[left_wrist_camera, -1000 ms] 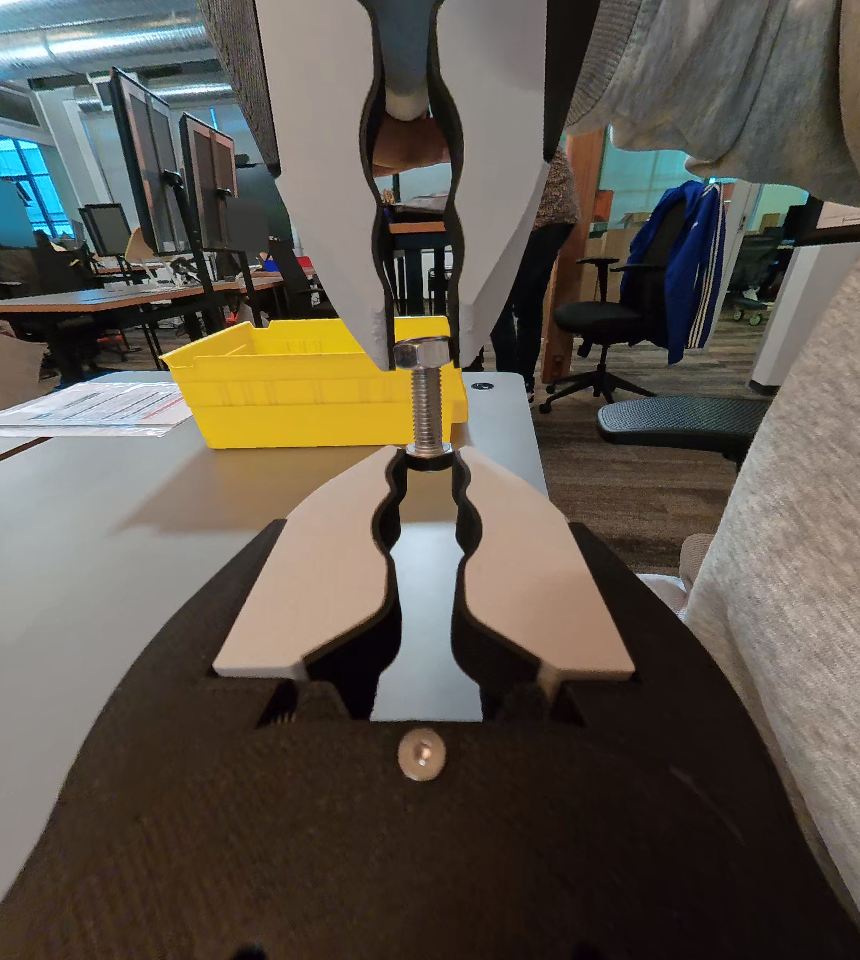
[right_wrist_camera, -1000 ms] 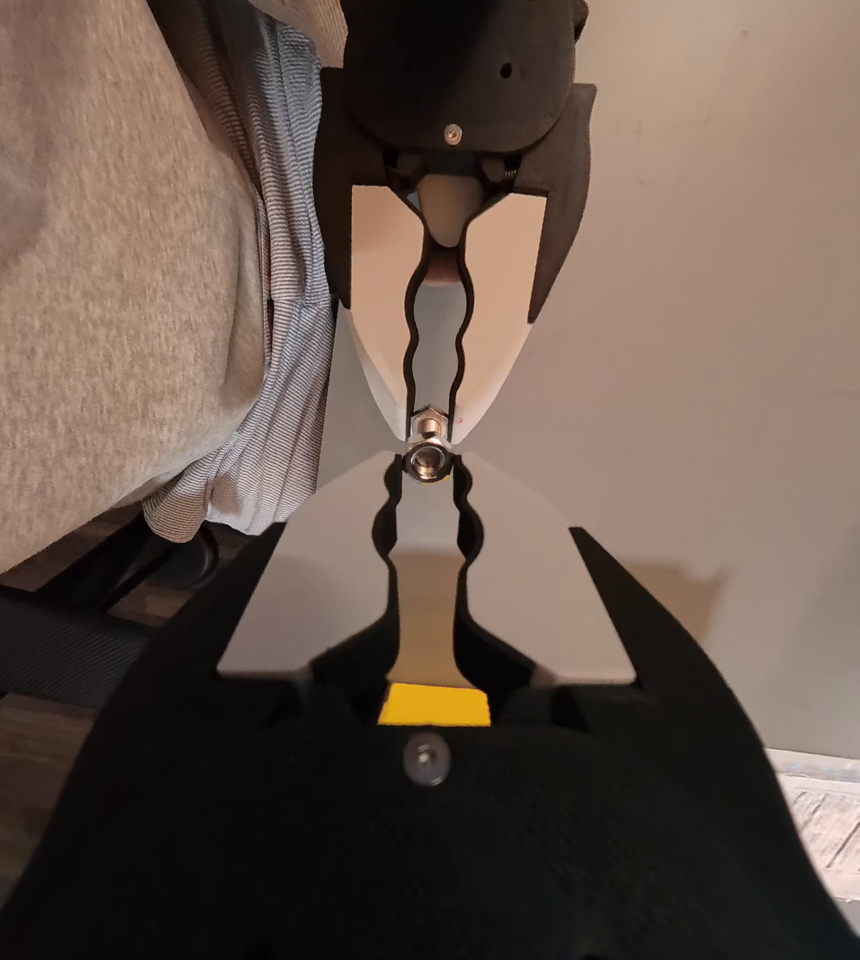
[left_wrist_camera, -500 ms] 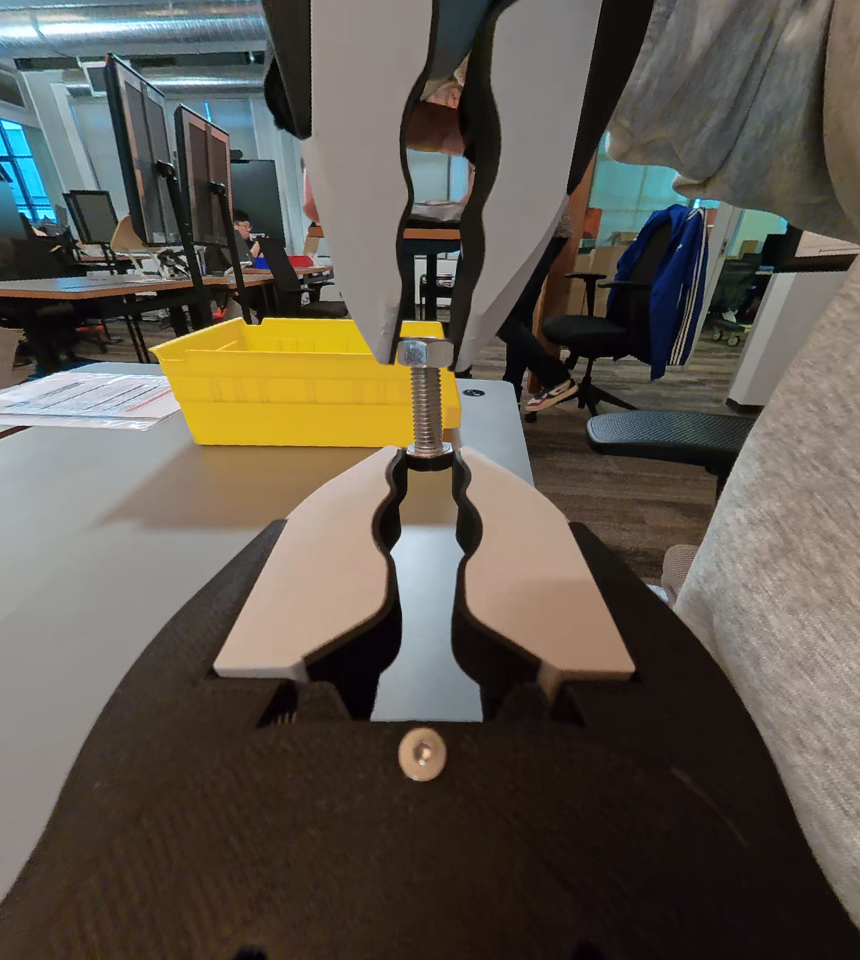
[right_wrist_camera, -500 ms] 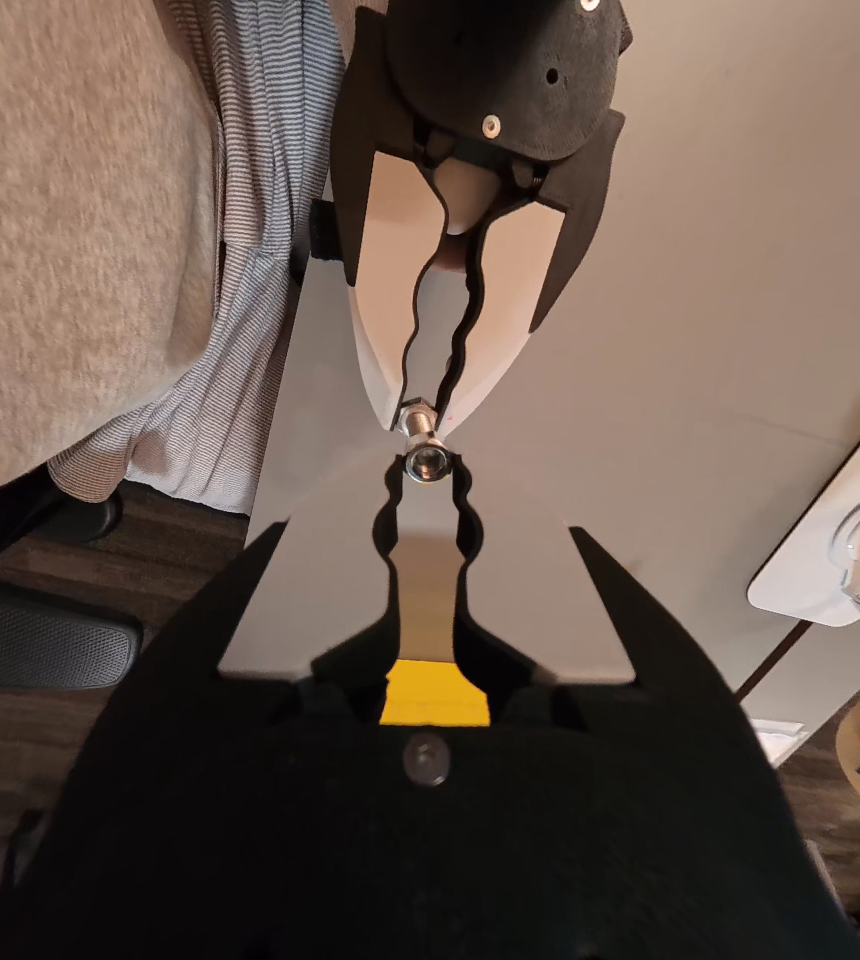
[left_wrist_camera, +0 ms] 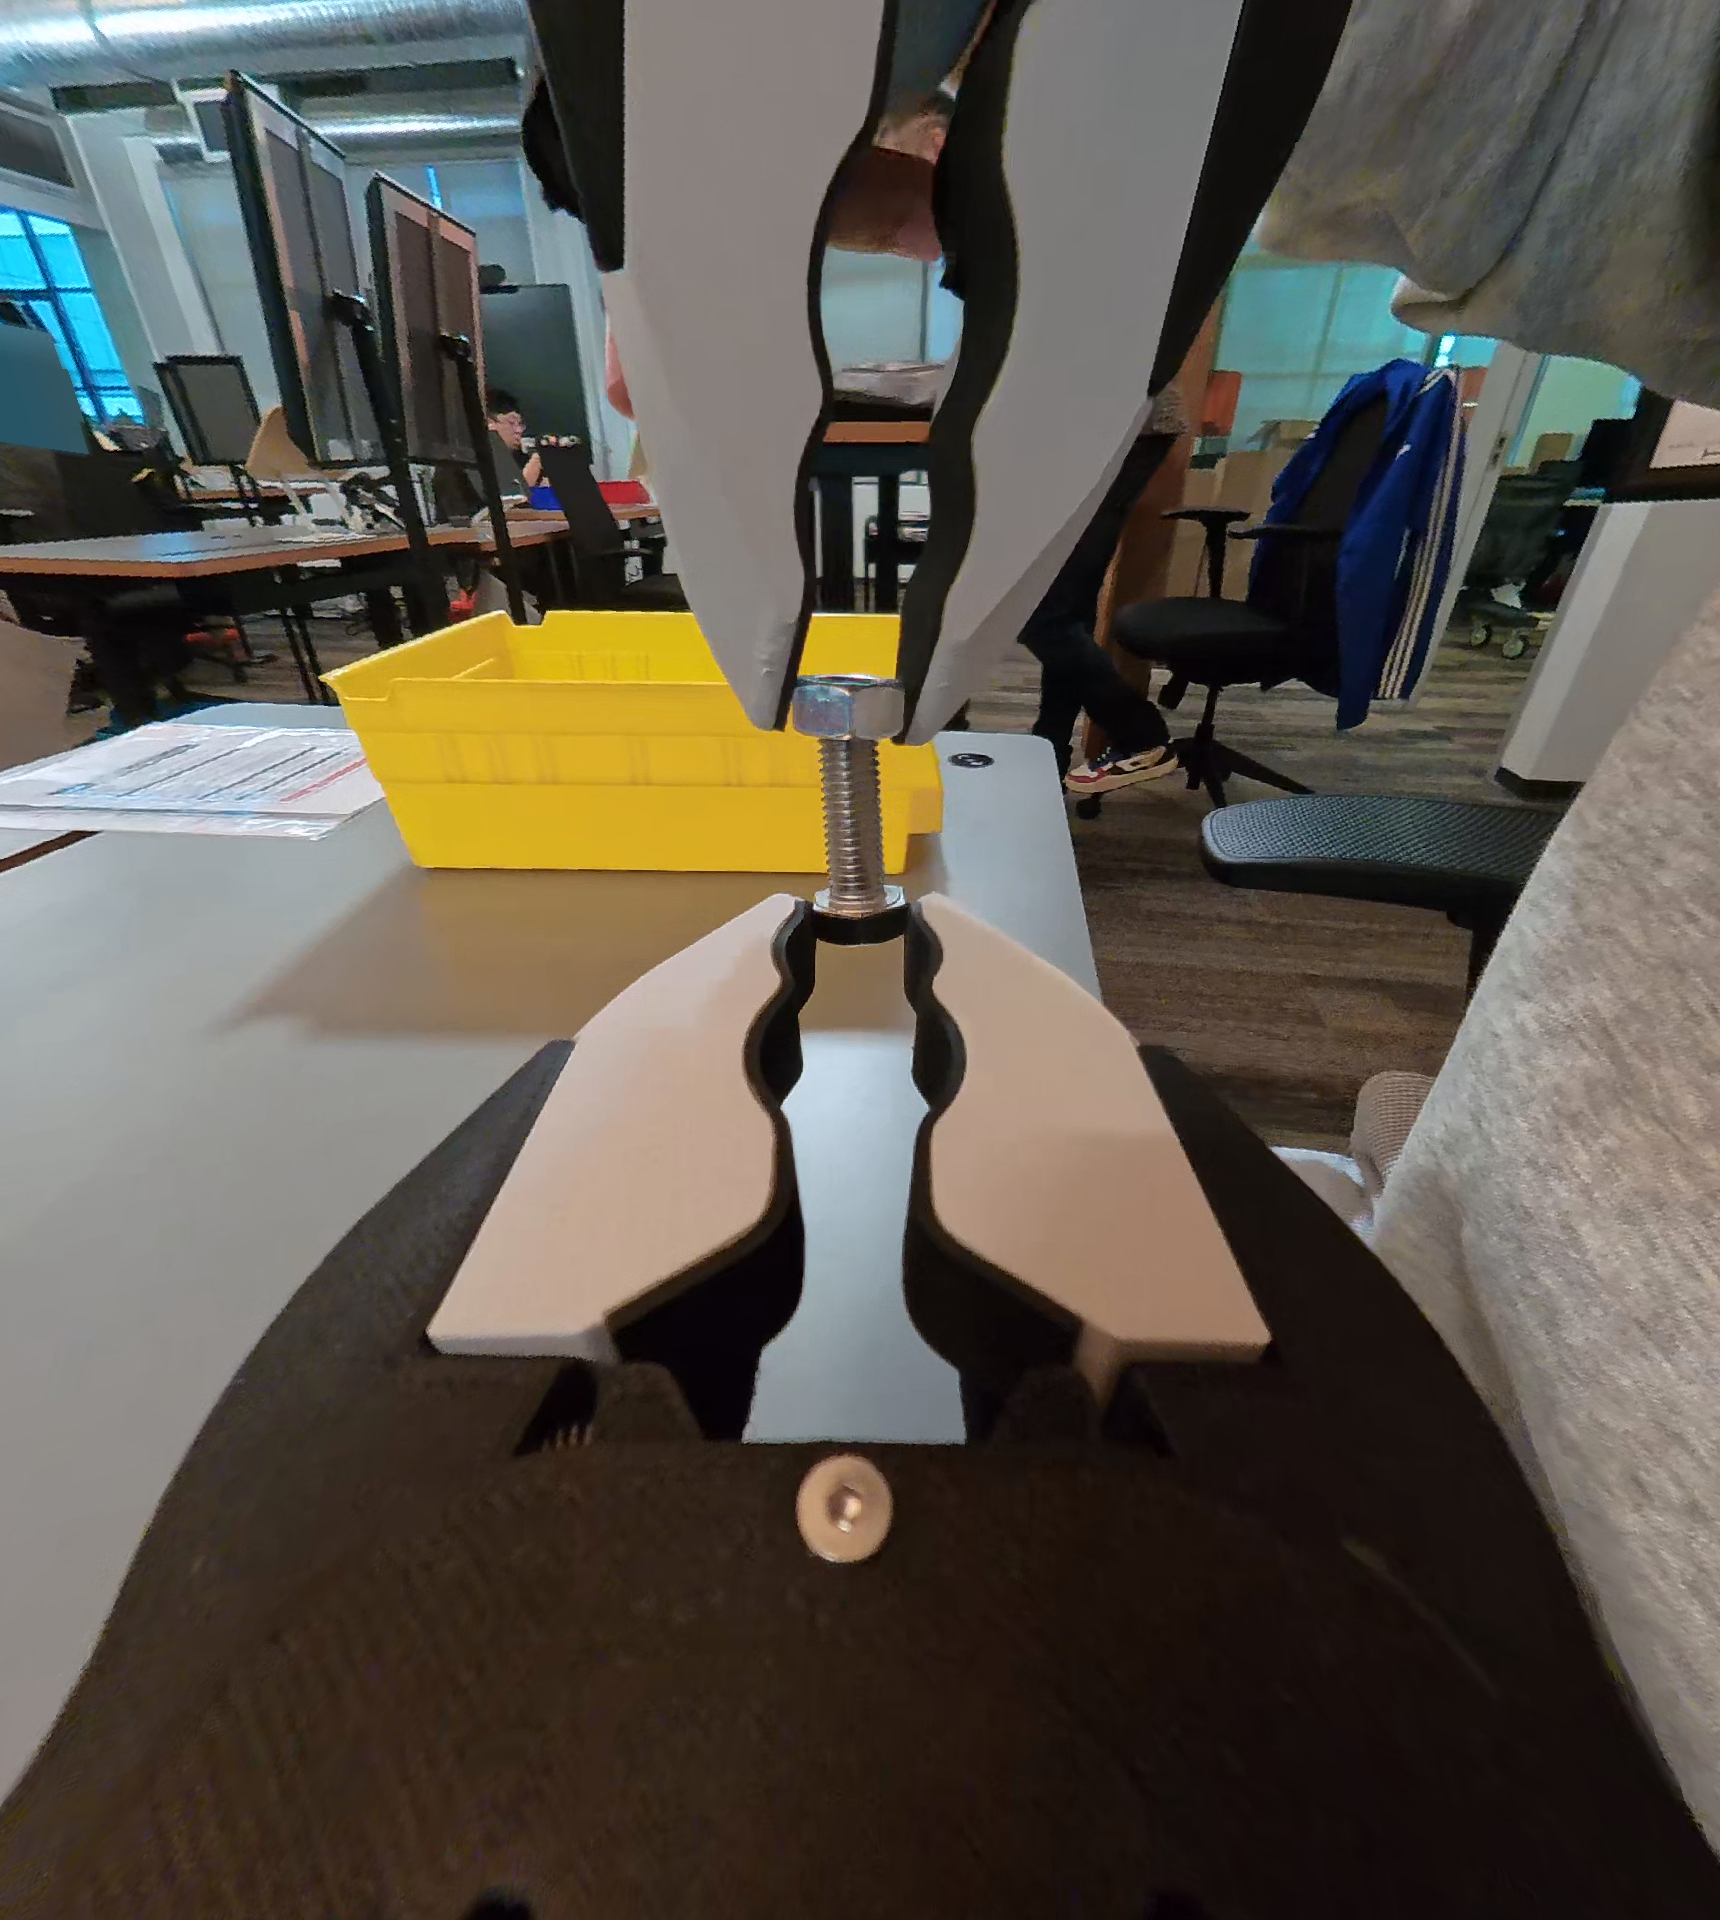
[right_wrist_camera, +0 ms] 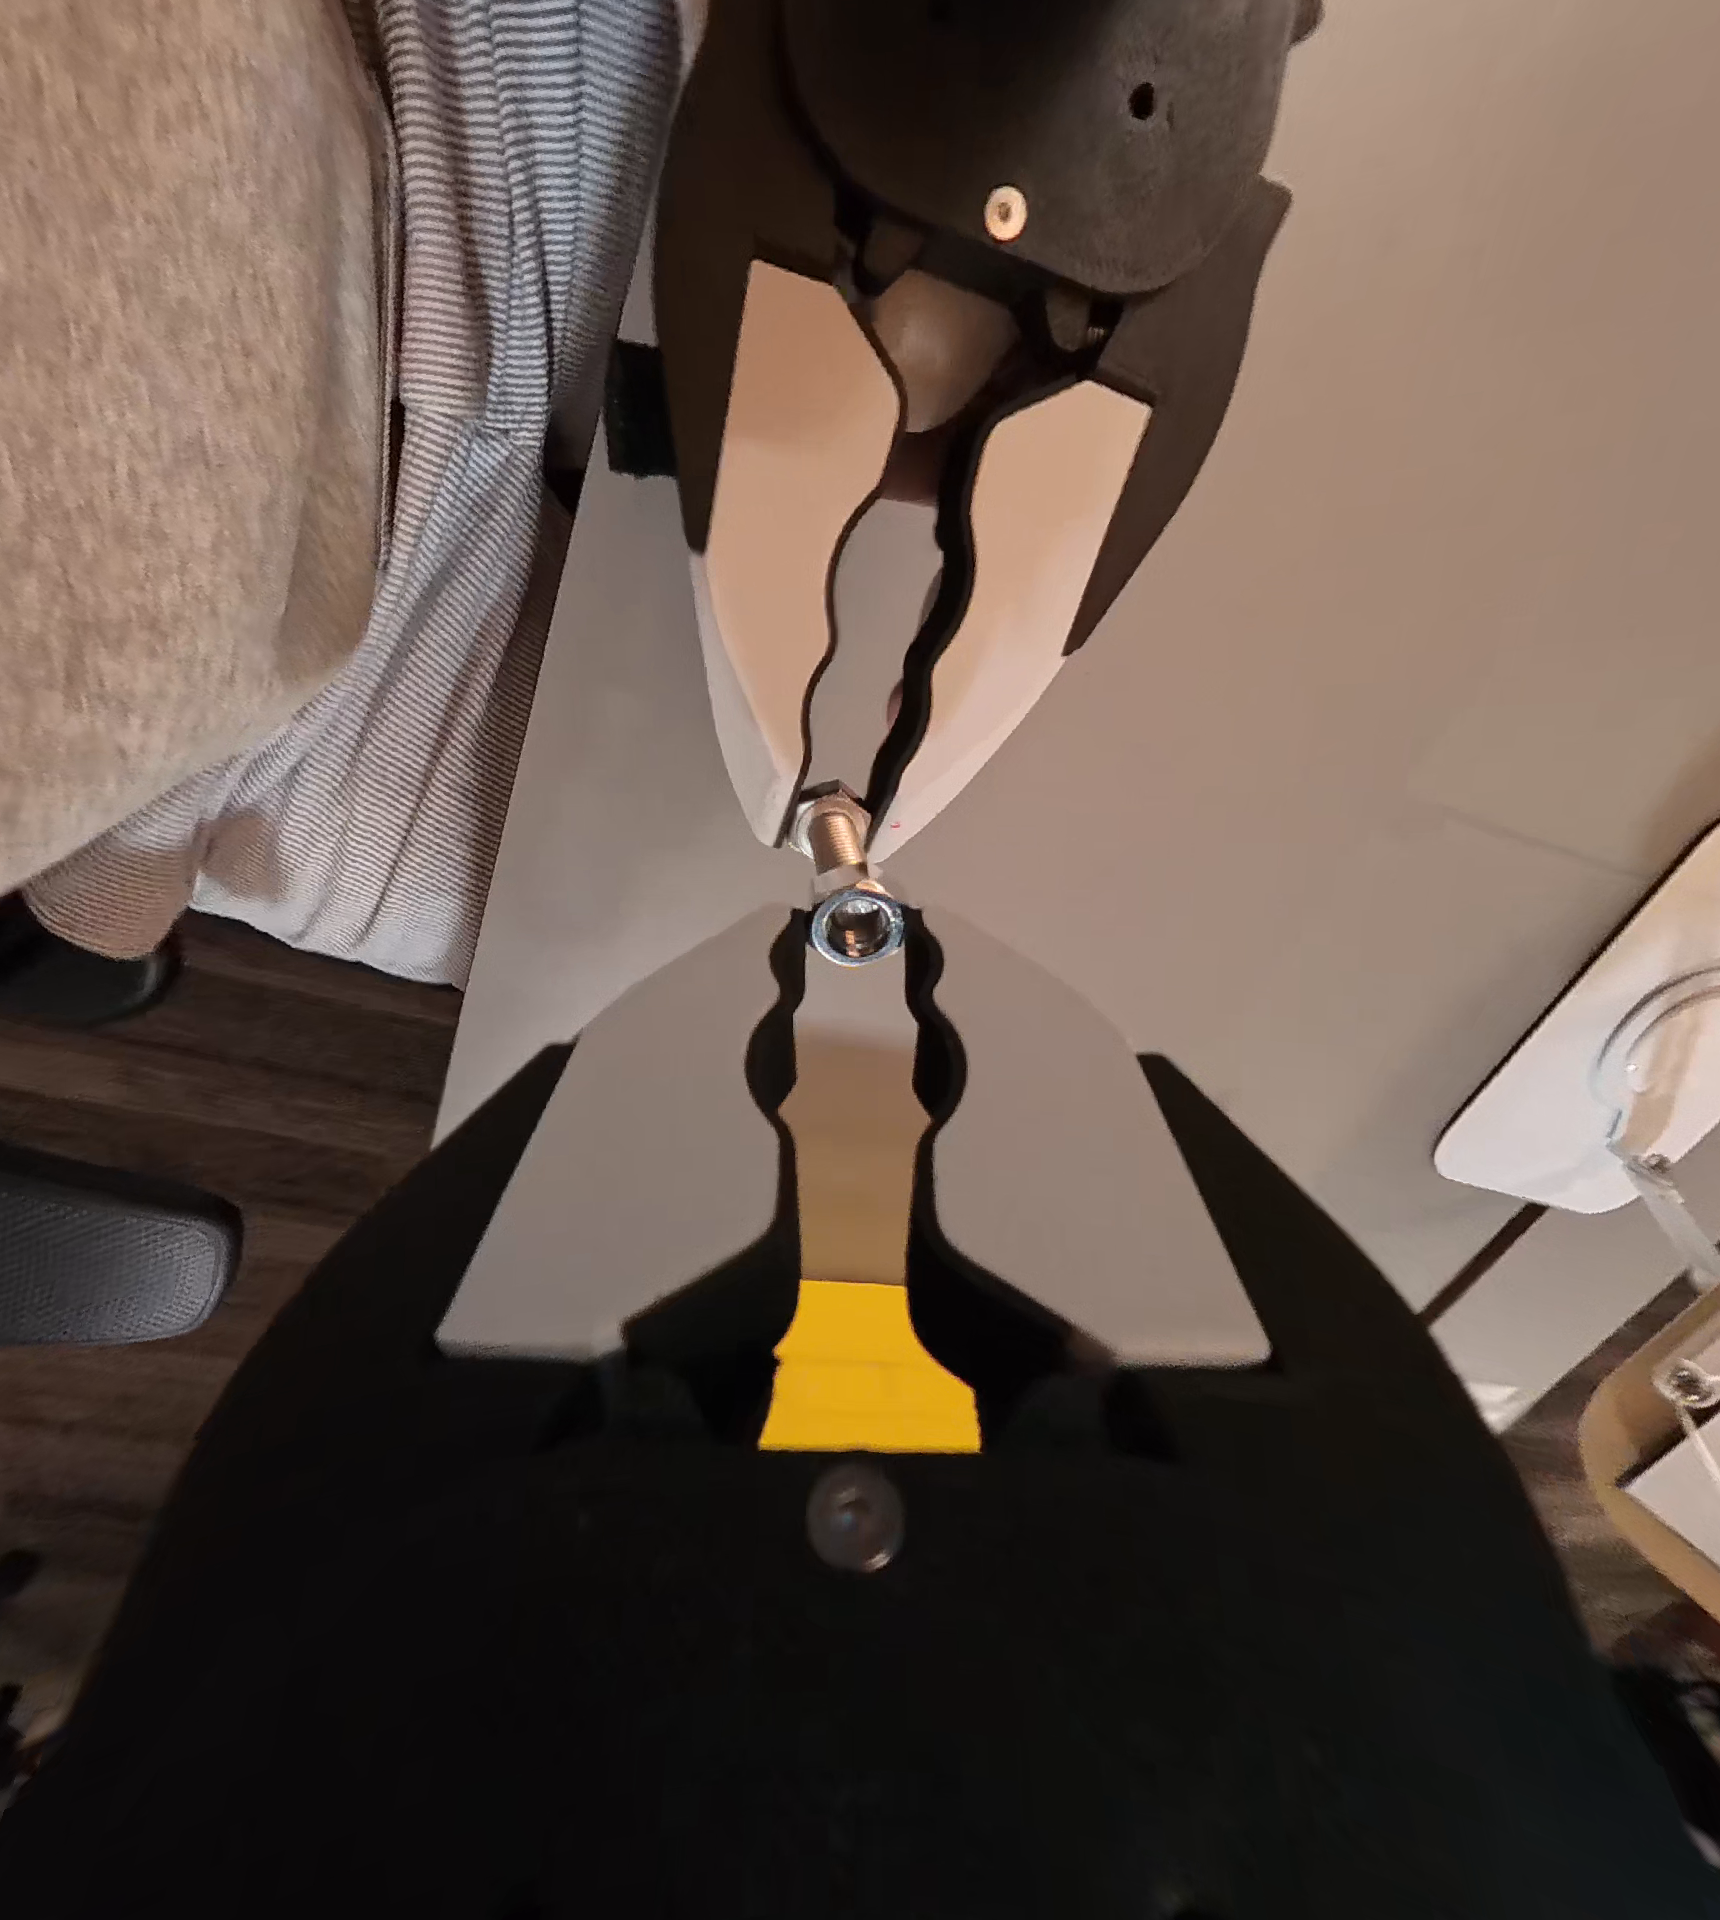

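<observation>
Left gripper (left_wrist_camera: 851, 920) clamps the nut (left_wrist_camera: 854, 906); right gripper (left_wrist_camera: 848, 717) (12 o'clock) clamps the upright bolt (left_wrist_camera: 851, 810) head.

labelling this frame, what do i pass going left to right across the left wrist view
printed sheet → yellow bin → black mesh chair seat → grey sleeve. Left out: bolt in right claw, nut in left claw, both overlapping the bin.

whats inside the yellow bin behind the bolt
Nothing shows inside the yellow bin. The left wrist view shows only its rim and the upper inner walls; its floor is hidden by the front wall, and the right gripper covers the bin's right part.
</observation>
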The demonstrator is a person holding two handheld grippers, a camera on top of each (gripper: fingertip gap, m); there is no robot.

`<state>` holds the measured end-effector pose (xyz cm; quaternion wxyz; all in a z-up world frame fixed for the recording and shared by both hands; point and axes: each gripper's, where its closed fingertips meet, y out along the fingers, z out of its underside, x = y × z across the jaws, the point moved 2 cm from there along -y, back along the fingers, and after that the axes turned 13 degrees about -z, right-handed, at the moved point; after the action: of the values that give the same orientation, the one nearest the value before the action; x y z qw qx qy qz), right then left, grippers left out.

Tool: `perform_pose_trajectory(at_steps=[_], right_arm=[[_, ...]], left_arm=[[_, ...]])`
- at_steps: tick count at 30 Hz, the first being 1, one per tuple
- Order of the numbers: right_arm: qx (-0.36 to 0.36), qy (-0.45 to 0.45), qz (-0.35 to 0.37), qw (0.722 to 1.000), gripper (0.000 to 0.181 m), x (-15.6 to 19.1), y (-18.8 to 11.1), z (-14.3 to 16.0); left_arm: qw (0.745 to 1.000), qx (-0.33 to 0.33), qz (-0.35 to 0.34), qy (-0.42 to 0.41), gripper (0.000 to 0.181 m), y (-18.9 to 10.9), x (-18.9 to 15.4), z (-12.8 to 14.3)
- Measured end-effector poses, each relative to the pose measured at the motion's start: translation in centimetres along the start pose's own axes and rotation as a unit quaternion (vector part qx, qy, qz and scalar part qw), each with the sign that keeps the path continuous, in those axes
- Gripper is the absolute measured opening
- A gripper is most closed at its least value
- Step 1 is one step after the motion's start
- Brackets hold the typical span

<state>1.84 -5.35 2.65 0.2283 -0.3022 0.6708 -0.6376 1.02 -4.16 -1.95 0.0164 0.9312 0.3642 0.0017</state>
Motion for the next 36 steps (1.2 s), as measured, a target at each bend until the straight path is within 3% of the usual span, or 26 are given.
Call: perform_pose_trajectory(at_steps=[10, 18, 23, 36], right_arm=[[-0.061, 0.171, -0.043, 0.982, 0.019, -0.7, 0.2, 0.0], [-0.051, 0.145, -0.029, 0.988, 0.04, -0.7, -0.2, 0.2], [-0.096, 0.104, -0.036, 0.989, 0.038, 0.0, -0.9, -1.2], [-0.074, 0.124, -0.044, 0.989, 0.036, -0.1, -0.5, 0.1]], left_arm=[[0.999, 0.002, -0.034, 0.029, 0.017, 0.2, 0.6, 0.1], [0.999, -0.002, -0.029, 0.024, 0.017, 0.2, 0.5, 0.0], [0.999, -0.008, -0.025, 0.018, 0.017, 0.1, 0.5, -0.2], [0.999, -0.026, -0.025, -0.014, 0.017, -0.2, 0.9, -0.8]])
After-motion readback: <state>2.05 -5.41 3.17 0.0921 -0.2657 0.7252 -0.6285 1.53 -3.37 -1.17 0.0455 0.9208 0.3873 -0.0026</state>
